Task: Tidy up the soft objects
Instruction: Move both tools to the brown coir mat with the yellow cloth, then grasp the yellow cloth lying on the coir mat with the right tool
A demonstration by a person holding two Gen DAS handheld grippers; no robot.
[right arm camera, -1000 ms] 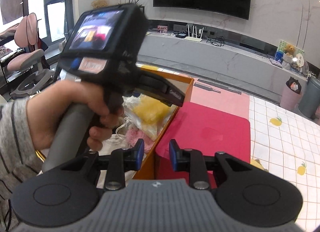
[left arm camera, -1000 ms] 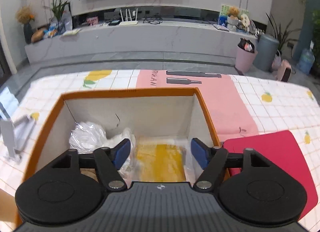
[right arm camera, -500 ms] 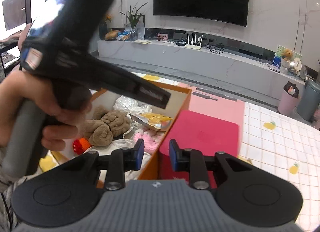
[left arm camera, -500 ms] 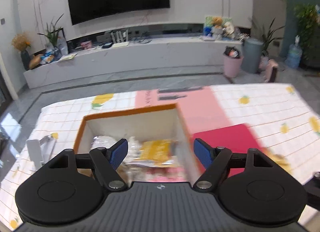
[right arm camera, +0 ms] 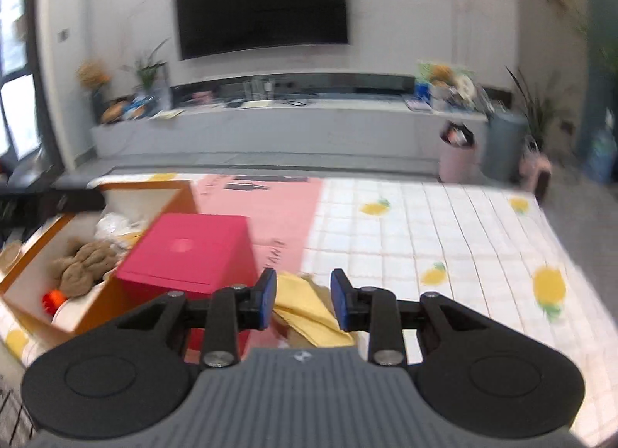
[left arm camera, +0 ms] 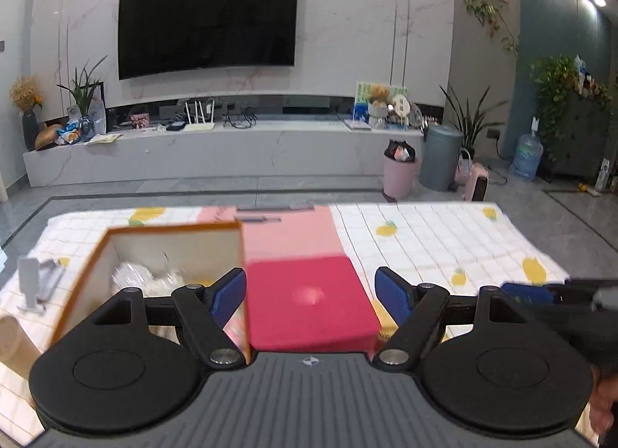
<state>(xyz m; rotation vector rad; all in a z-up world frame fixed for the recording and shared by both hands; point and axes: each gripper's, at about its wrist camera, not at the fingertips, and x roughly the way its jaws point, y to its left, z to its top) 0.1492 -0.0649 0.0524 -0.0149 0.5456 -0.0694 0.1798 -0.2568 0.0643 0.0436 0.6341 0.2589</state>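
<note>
The left tongs (left arm camera: 310, 295) hang with their blue pads spread wide and nothing between them, hovering above the red box (left arm camera: 307, 303). The right tongs (right arm camera: 303, 299) are parted too, though more narrowly, and they hold nothing; they point down at a yellow cloth (right arm camera: 309, 313) that lies crumpled on the tabletop (right arm camera: 444, 224) just beside the red box and just ahead of the pads. Whether the pads touch the cloth I cannot tell, since the picture is blurred.

Just to the left of the red box stands the open orange box (right arm camera: 112, 293), which already holds several soft things: a brown plush toy (right arm camera: 83, 264), some clear crinkly bags (left arm camera: 133, 276), and a small red-orange thing (right arm camera: 50, 299) too small to name. The tabletop wears a white checked cover with lemons and a pink strip down the middle.

As I read it, the sorting is well along, and the step in hand is fetching the yellow cloth, the one soft thing I can see outside the orange box. The next move calls for the right tongs to drop onto a raised fold, pinch enough fabric that it does not slip, then carry it left past the red box and over the orange rim.
</note>
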